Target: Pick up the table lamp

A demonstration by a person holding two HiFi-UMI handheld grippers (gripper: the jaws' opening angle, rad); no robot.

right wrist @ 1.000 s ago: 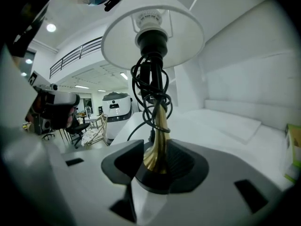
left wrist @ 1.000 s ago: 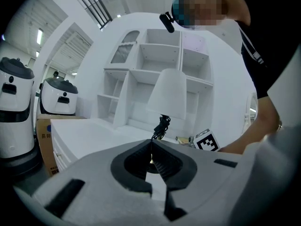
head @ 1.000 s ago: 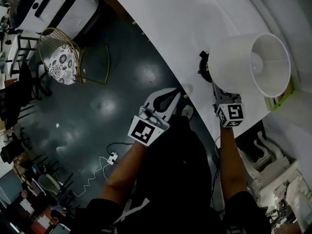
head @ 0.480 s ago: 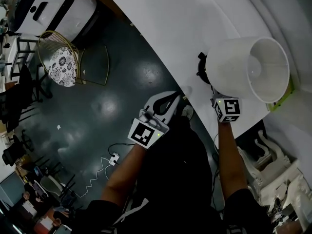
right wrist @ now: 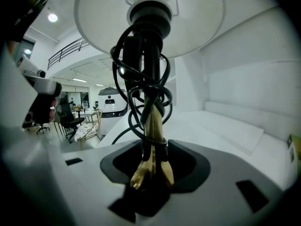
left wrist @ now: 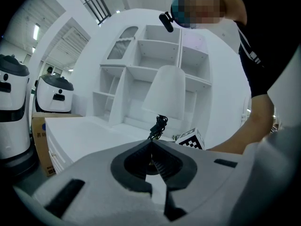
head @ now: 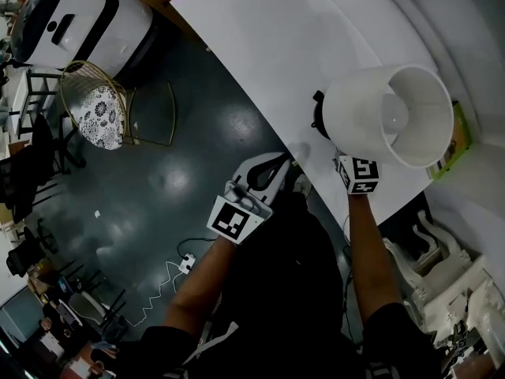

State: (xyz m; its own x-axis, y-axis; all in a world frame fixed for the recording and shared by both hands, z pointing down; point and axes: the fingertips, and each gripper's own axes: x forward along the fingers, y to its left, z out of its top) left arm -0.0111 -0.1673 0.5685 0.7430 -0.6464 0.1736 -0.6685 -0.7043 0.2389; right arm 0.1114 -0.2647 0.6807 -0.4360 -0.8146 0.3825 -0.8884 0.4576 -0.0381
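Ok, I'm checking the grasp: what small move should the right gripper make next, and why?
Probably close the right gripper on the gold stem of the table lamp: its jaws have just been opening, and the stem stands between them, not yet pinched.

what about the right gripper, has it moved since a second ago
Yes. The right gripper has slid further in from the white table's near edge, toward the table lamp, whose gold stem stands between the jaws, which have just been opening.

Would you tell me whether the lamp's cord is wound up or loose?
Wound up: the cord coils around the stem under the shade.
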